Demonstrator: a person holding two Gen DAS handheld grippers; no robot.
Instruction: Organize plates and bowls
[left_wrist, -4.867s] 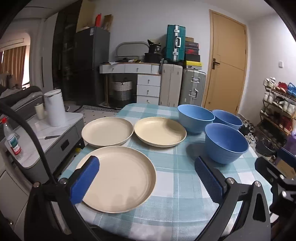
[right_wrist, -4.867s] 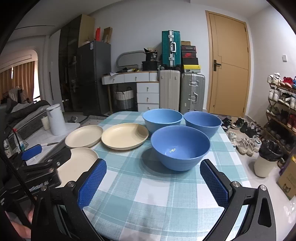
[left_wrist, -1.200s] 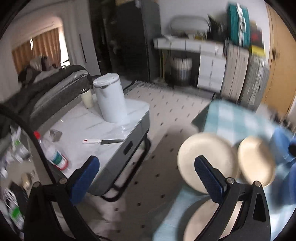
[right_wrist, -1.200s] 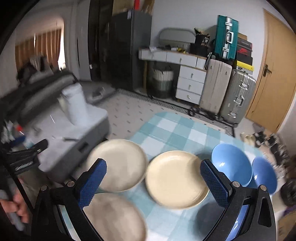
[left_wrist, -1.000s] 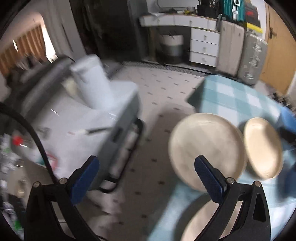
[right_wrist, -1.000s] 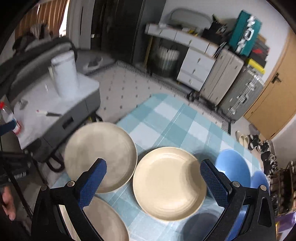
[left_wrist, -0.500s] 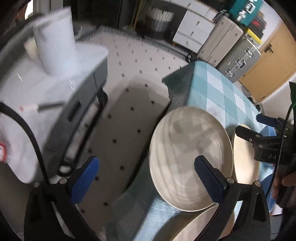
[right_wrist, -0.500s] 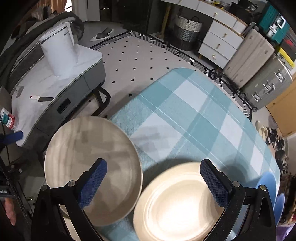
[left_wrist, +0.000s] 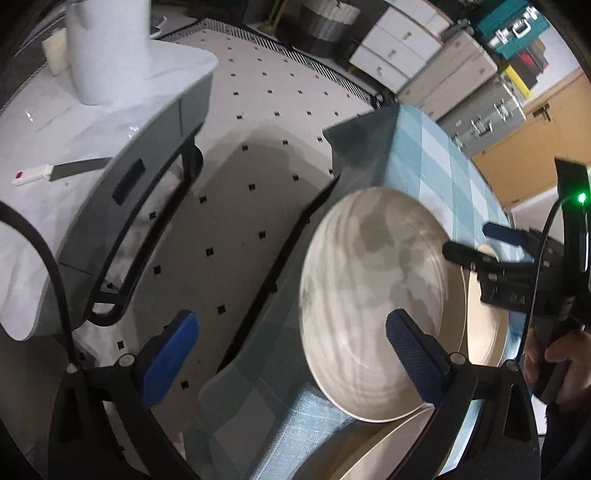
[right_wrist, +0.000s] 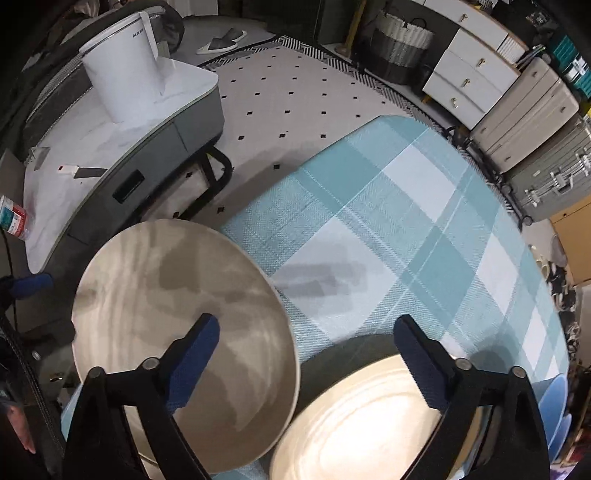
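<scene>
Three cream plates lie on the checked tablecloth (right_wrist: 388, 206). The far-left plate (left_wrist: 376, 302) (right_wrist: 177, 325) sits at the table's left edge. My left gripper (left_wrist: 291, 354) hangs open above that edge, its right finger over the plate and its left finger over the floor. A second plate (right_wrist: 362, 424) (left_wrist: 480, 325) lies to its right, and a third plate (left_wrist: 369, 454) shows at the bottom. My right gripper (right_wrist: 306, 354) (left_wrist: 480, 245) points down over the gap between the first two plates. Its jaws are closing, with both rims below them and nothing touched. Blue bowls (right_wrist: 554, 406) peek in at the right.
Left of the table stands a low grey cabinet (right_wrist: 122, 162) bearing a white canister (right_wrist: 125, 62), a knife (left_wrist: 59, 171) and a bottle (right_wrist: 13, 218). Tiled floor (left_wrist: 258, 147) lies between them. Suitcases (right_wrist: 524, 110) and white drawers (right_wrist: 469, 62) line the far wall.
Both grippers have dropped toward the table and tipped downward, so the plates now fill more of each view. The right gripper's fingers stand slightly closer together.
</scene>
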